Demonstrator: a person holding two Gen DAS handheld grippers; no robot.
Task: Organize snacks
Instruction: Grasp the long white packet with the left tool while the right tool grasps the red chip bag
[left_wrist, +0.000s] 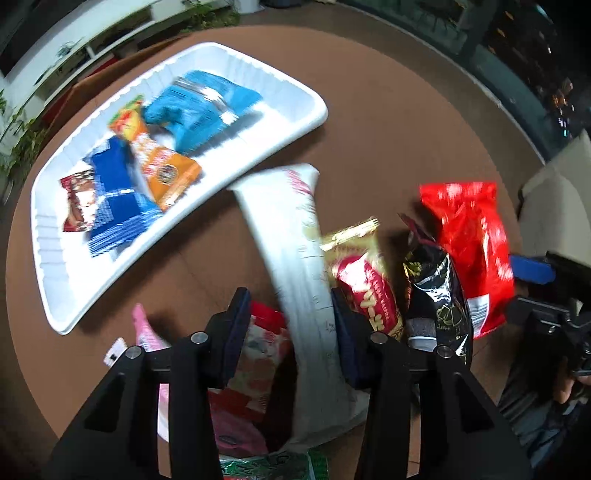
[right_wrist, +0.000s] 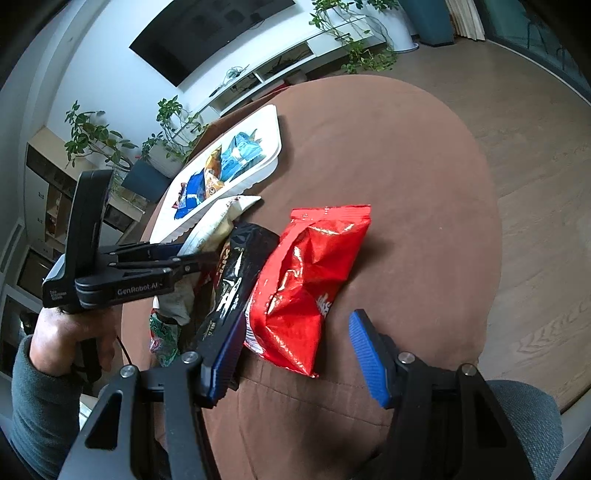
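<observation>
White, long crinkled plastic snack packet (left_wrist: 295, 266) between the spread fingers of the left gripper (left_wrist: 288, 332), touching the right pad, clear of the left. Jaws apart, not clamped. Packet's far end beside the white foam tray (left_wrist: 295, 122) on the round brown table (left_wrist: 388, 122), blue and orange packets inside. Right gripper (right_wrist: 299, 354) wide apart, holding nothing, around the near end of the shiny red foil bag (right_wrist: 310, 280). Black foil bag (right_wrist: 229, 280) just left of it.

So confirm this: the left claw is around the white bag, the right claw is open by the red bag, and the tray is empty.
The tray isn't empty: the left wrist view shows several snack packs in it, blue and orange among them. The rest stands: left claw around the white bag, right claw open by the red bag.
</observation>
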